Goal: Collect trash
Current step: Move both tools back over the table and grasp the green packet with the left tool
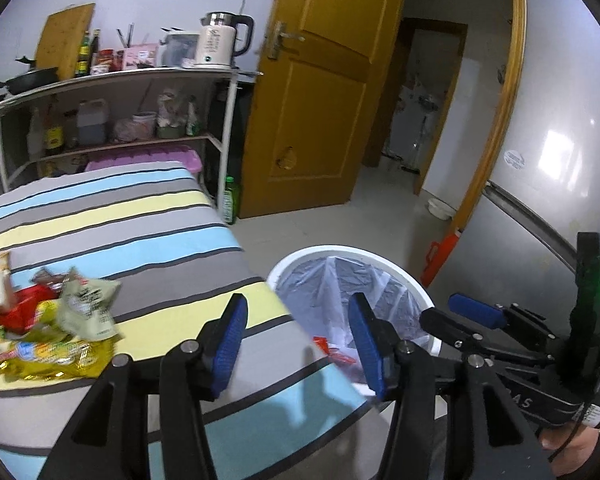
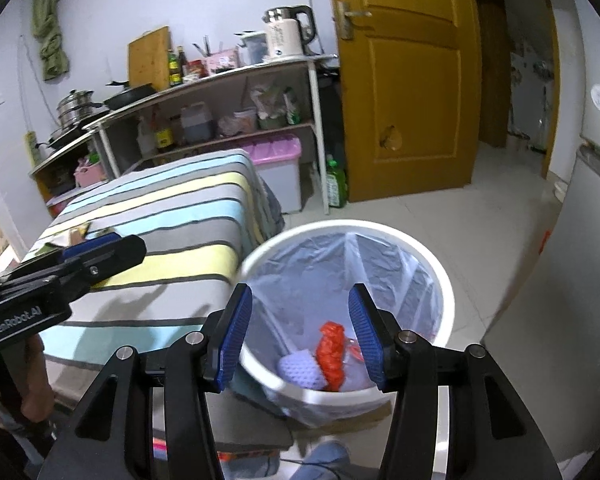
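A white trash bin [image 2: 448,292] with a clear liner stands on the floor beside the striped table [image 2: 172,216]. Inside lie an orange crumpled wrapper [image 2: 332,350] and a pale quilted piece [image 2: 300,370]. My right gripper [image 2: 300,336] is open and empty above the bin's near side. My left gripper [image 1: 296,340] is open and empty over the table's corner, next to the bin [image 1: 416,292]. A pile of wrappers [image 1: 48,328], green, yellow and red, lies on the table at the left. The right gripper also shows in the left wrist view [image 1: 464,316].
A metal shelf [image 1: 112,80] with a kettle [image 1: 220,40], bottles and pans stands behind the table. A brown door [image 1: 320,92] hangs open to a hallway. A grey fridge [image 1: 548,160] is at the right. A green bottle [image 2: 336,184] stands on the floor.
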